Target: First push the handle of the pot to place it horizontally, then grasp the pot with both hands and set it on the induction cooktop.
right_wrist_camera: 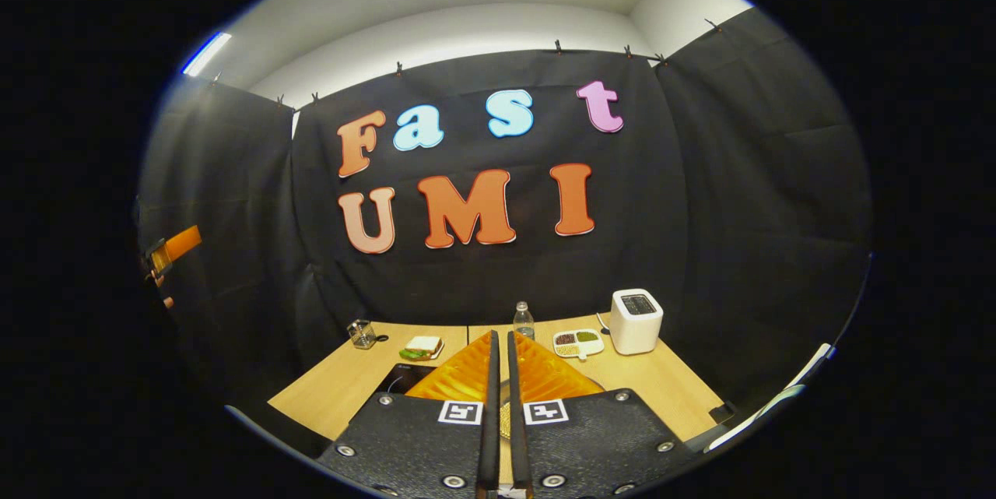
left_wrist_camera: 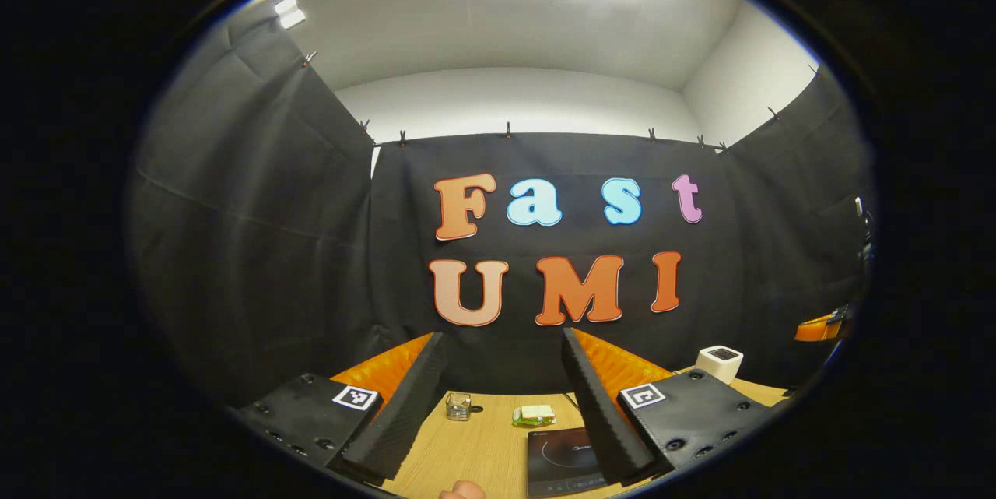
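- Left gripper view: left tongs (left_wrist_camera: 504,398) spread wide above the wooden worktop (left_wrist_camera: 486,448); induction cooktop (left_wrist_camera: 562,462) below them, glass jar (left_wrist_camera: 458,405) and sandwich plate (left_wrist_camera: 534,415) beyond it.
- Right gripper view: right tongs (right_wrist_camera: 502,374) closed, nothing between; toaster (right_wrist_camera: 635,321), water bottle (right_wrist_camera: 524,320) and divided dish (right_wrist_camera: 578,342) beyond the induction cooktop (right_wrist_camera: 401,379); pot's place cannot be told.

Bare table (right_wrist_camera: 342,382) lies left of the cooktop (right_wrist_camera: 401,378); jar (right_wrist_camera: 361,333), sandwich (right_wrist_camera: 422,346), bottle (right_wrist_camera: 524,320), tray (right_wrist_camera: 579,343) and toaster (right_wrist_camera: 636,320) line the far edge.

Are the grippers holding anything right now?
No. The left gripper is open above the table with nothing between its fingers; the right gripper is shut on nothing.
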Available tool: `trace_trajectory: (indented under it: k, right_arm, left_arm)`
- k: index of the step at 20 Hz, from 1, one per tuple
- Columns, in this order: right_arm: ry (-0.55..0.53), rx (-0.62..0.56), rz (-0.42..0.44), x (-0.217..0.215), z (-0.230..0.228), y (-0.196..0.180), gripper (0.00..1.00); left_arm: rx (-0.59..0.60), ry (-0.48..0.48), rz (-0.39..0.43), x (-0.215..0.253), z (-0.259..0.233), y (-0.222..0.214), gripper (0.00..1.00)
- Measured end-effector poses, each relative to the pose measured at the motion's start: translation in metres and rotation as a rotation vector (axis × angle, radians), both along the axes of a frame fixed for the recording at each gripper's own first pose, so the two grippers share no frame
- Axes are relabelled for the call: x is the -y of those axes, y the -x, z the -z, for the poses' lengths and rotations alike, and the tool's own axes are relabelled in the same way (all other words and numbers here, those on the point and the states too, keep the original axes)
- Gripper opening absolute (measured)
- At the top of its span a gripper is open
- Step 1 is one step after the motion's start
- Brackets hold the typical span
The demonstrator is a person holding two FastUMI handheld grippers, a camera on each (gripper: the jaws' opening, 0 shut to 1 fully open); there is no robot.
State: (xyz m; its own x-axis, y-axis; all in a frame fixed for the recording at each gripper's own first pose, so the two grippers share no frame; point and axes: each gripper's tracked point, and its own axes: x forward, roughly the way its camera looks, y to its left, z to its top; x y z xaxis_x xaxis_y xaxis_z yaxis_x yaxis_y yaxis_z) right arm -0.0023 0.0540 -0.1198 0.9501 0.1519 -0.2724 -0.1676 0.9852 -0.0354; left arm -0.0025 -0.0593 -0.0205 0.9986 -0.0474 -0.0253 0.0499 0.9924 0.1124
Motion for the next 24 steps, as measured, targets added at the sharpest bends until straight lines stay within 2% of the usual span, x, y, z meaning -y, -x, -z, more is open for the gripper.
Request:
trace_trajectory:
  k: [1,3,10,16,17,19,24]
  right_arm:
    - [-0.002,-0.022,0.002,0.002,0.011,0.000,0.07]
    - [-0.008,-0.075,-0.015,-0.005,0.036,-0.001,0.00]
    - [0.036,-0.240,-0.006,0.004,0.127,-0.014,0.00]
    - [0.060,-0.414,0.038,0.025,0.215,-0.021,0.00]
    - [0.067,-0.440,0.045,0.026,0.228,-0.025,0.03]
    - [0.083,-0.486,0.055,0.025,0.254,-0.031,0.00]
    - [0.079,-0.591,0.036,0.027,0.301,-0.010,0.00]
  left_arm:
    - [-0.007,0.000,0.001,0.000,0.002,0.000,0.98]
    - [-0.015,-0.004,0.001,0.001,0.006,-0.001,0.99]
    - [-0.029,-0.020,-0.001,0.002,0.016,-0.005,0.97]
    - [-0.048,-0.020,-0.010,0.001,0.027,-0.010,0.98]
    - [-0.050,-0.023,-0.011,0.001,0.028,-0.011,0.99]
    - [-0.056,-0.039,-0.018,0.000,0.033,-0.012,0.98]
    - [-0.077,-0.054,-0.019,0.003,0.045,-0.017,0.99]
